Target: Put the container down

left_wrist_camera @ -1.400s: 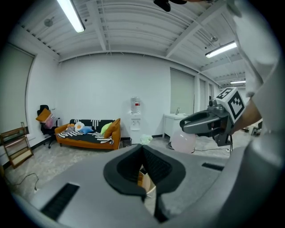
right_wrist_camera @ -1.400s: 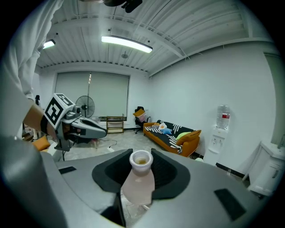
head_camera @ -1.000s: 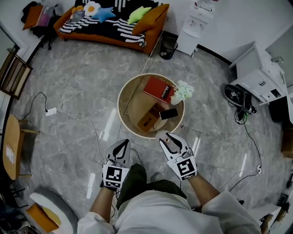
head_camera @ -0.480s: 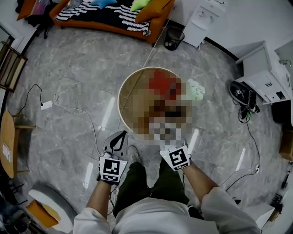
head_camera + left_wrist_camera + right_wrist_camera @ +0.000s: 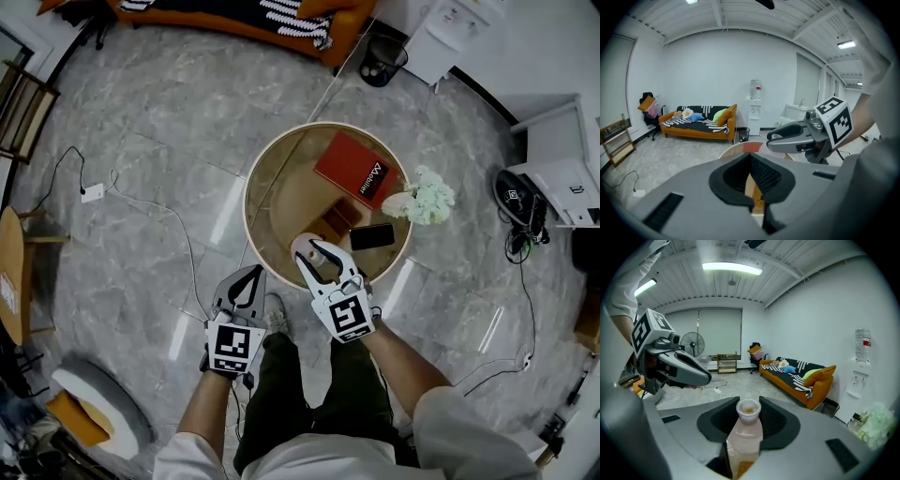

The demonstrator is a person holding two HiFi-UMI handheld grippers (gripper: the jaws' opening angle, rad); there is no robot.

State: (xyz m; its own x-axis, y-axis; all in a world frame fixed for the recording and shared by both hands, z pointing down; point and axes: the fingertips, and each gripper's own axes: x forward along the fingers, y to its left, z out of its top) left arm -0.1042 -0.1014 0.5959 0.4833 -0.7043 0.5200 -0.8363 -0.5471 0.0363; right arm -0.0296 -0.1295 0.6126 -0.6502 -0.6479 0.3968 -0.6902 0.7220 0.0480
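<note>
Look at the right gripper (image 5: 314, 253): closed tight on a small pink bottle (image 5: 745, 434), dark pads pressing on both sides. Held up in the air, looking upright, just over the near edge of the round wooden table (image 5: 255, 192). Not set down yet.

To do this step well:
- Move slowly forward to a bare spot on the tabletop, a little way in from the rim.
- Steer clear of the black phone (image 5: 372, 236), the red book (image 5: 354, 169), the white flowers (image 5: 424, 199) and the brown box (image 5: 330, 221).
- Go straight down, with no tipping, until the bottom sits flat.
- Open the jaws only then, and pull back gently with no bump.

Now the left gripper (image 5: 249, 281): closed, with nothing in it, low down by the person's leg and off the table. Best left there, out of the way.

About the containers:
- Small pink bottle: see-through, seems filled with a pale pink drink most of the way up. A bit of yellow-brown at the very top. Hard to tell if a lid is on, so no tilting.
- Brown box: partly hidden behind the right gripper, so no telling what is inside.
- Black bin (image 5: 380, 67) on the floor near the orange sofa (image 5: 698, 129): too far away to see into.
</note>
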